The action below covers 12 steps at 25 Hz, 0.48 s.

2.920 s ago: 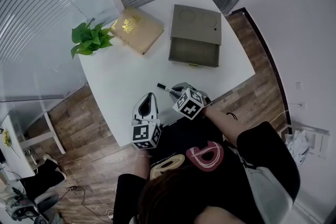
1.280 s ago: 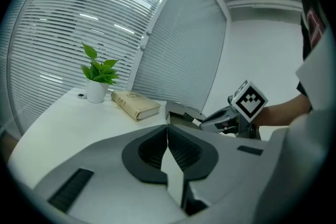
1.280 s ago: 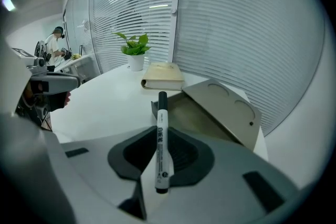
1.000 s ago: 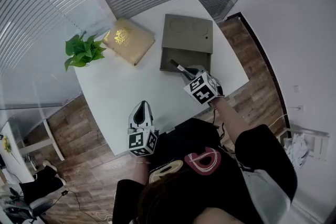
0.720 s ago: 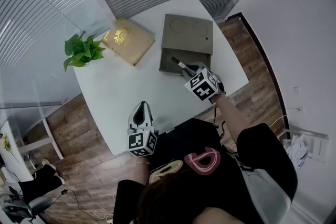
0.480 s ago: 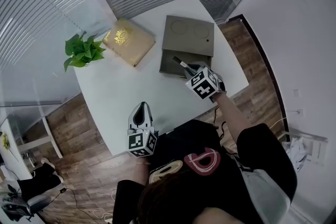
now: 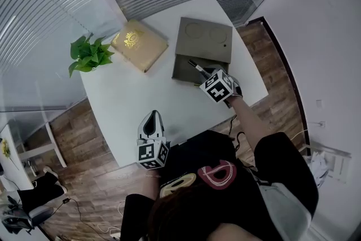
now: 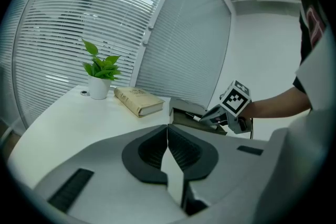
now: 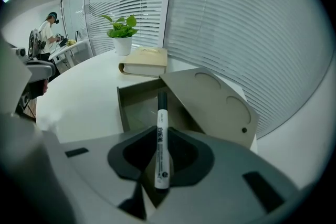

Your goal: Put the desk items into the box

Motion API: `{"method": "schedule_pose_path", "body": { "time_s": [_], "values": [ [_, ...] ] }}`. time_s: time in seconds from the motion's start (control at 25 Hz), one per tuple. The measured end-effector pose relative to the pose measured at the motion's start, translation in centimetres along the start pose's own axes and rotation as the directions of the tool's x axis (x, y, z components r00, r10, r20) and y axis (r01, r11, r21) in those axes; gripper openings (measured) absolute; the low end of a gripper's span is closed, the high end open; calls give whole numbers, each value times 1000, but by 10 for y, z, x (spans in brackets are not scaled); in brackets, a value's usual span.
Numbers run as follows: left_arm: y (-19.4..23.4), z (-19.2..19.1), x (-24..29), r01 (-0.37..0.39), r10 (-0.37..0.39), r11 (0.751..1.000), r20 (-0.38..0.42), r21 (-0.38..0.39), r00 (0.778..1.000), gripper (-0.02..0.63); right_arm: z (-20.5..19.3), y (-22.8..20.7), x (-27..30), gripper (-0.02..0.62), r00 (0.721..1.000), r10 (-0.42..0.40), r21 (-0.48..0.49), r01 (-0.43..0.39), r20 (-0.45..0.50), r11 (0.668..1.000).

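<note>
My right gripper [image 7: 205, 76] is shut on a white marker with a black cap [image 7: 196, 68], which sticks out ahead of the jaws. In the right gripper view the marker [image 9: 161, 136] points into the open drawer of the olive-grey box [image 9: 137, 108], just above its near edge. The box [image 7: 206, 36] stands at the far right of the white table [image 7: 135, 99]. Low over the table's near edge, my left gripper [image 7: 150, 117] is shut on nothing, its jaws meeting [image 8: 167, 131]. From there the right gripper [image 8: 212, 113] shows at the box [image 8: 185, 108].
A tan book with gold print [image 7: 139, 44] lies at the back of the table, left of the box. A potted green plant [image 7: 88, 55] stands at the far left corner. Slatted blinds run behind the table. A person [image 9: 50, 29] stands far off at another desk.
The right gripper has carried the marker from the table's near edge up to the box and now holds it over the open drawer. The left gripper has barely moved.
</note>
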<state>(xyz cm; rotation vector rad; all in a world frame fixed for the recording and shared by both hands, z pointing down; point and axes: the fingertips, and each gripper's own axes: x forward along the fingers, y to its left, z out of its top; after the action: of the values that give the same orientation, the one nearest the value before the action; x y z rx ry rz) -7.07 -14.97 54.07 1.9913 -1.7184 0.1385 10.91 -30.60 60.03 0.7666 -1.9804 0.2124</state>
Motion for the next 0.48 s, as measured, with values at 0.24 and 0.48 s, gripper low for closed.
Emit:
{"method": "schedule_pose_path", "body": {
  "time_s": [0.24,0.48],
  "values": [
    [0,0,1,-12,12,1000,0,-3,1000,17,-1,-4,9,72,1000,8,-15,-8,-12,1000],
    [1,0,0,-28,28,1000,-2,-10,1000,17,-5,-9,16,72,999,13,-15,-14,-35,1000]
  ]
}}
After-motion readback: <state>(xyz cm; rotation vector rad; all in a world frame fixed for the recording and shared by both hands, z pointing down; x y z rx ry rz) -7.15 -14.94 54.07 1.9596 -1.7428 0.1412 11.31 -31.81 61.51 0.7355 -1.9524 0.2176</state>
